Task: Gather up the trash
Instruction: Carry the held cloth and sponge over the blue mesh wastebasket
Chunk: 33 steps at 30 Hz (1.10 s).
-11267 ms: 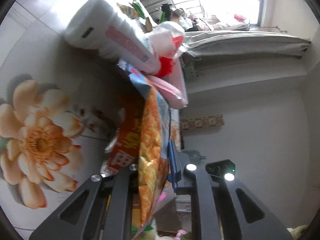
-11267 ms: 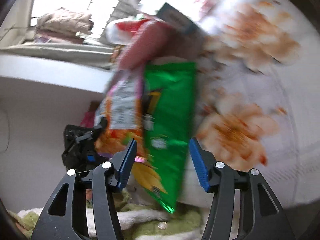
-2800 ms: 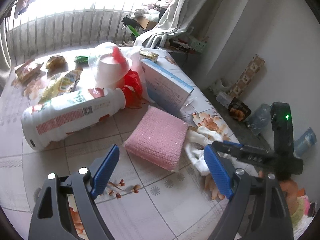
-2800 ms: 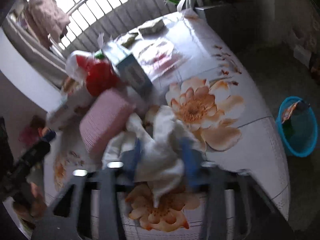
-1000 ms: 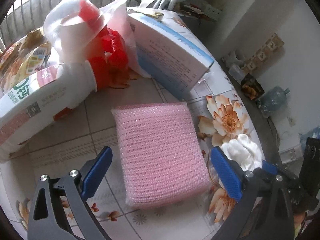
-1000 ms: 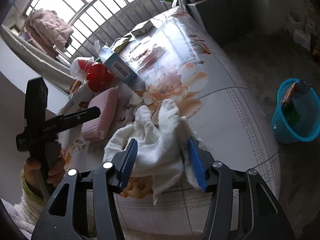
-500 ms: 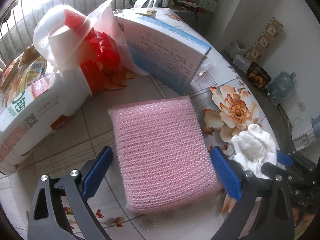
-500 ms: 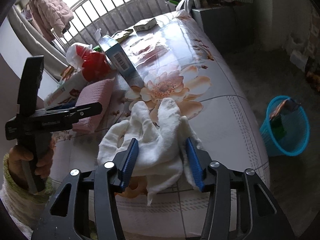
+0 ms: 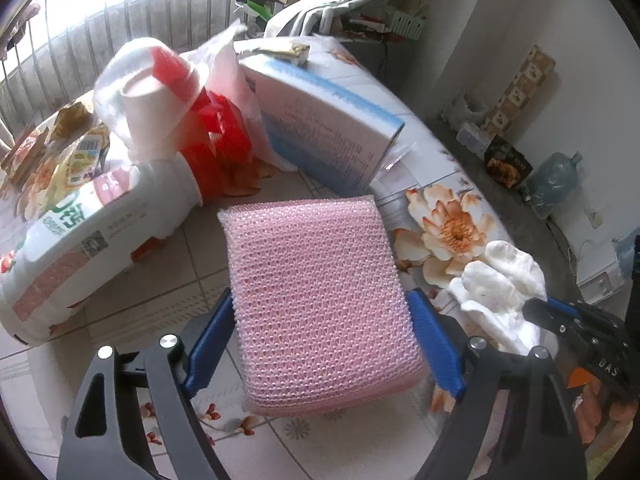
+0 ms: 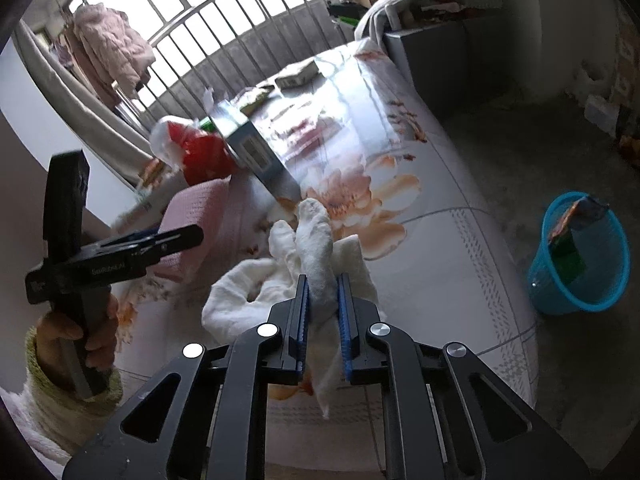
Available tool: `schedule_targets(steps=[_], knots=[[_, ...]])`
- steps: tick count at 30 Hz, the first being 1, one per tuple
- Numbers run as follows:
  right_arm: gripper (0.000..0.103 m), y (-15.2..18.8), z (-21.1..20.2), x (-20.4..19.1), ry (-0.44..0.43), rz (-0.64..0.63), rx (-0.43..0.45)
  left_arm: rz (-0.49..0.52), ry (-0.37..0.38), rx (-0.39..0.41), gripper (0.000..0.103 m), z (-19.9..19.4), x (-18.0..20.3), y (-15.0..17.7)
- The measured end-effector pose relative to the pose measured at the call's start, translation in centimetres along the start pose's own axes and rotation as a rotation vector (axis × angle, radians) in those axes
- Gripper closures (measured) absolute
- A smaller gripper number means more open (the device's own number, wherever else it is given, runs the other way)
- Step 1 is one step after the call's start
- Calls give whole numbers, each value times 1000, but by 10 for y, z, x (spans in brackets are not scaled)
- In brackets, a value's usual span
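Note:
My left gripper [image 9: 320, 344] has closed onto a pink bubble-wrap pad [image 9: 316, 276] that lies on the flowered table [image 9: 168, 240]; both blue pads touch its sides. The pad also shows in the right wrist view [image 10: 200, 212]. My right gripper [image 10: 322, 308] is shut on a crumpled white cloth [image 10: 316, 240] at the table's near edge. The cloth also shows in the left wrist view [image 9: 500, 284], with the right gripper on it. A blue trash basket [image 10: 580, 256] with wrappers inside stands on the floor to the right.
Behind the pad lie a large white bottle [image 9: 92, 232], a blue-and-white box [image 9: 324, 136], a clear cup over red plastic [image 9: 160, 88] and snack wrappers [image 9: 76, 152]. A window grille runs along the table's far side. A water jug [image 9: 556, 184] stands on the floor.
My left gripper moved forward and closed onto the pink pad. My right gripper closed on the white cloth, bunching it between the pads.

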State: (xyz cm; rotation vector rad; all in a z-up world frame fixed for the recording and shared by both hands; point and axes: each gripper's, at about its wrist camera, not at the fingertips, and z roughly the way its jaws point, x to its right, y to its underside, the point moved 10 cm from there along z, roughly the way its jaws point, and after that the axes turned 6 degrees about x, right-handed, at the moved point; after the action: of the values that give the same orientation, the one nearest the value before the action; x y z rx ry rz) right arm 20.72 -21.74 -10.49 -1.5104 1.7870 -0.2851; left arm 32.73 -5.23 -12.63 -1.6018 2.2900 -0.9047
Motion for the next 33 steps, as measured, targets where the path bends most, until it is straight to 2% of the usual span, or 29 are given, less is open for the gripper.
schedule_targets(steps=[9,13,19,24,28,31,33], knots=[[91,-20,-22,8,-39,56,77,-2,87,52,21,-29,30,-20],[91,-34,-44,30,-10,95,149,21,166,60,21,-33,67,-36],[91,-48,-86,103,104,210,259,130,274,49,20,-22,150,-64],[91,-41,-109,179,202,355,306,223,372,-37,20,8,227,-73],[90,-26,-109,252,266,514,297,259,439,-176,20,58,293,-73],[88,-20,-95,298,270,625,274,276,427,-280,19,104,329,-68],[87,-16,-83,321,272,684,261,314,413,-316,19,136,356,-64]])
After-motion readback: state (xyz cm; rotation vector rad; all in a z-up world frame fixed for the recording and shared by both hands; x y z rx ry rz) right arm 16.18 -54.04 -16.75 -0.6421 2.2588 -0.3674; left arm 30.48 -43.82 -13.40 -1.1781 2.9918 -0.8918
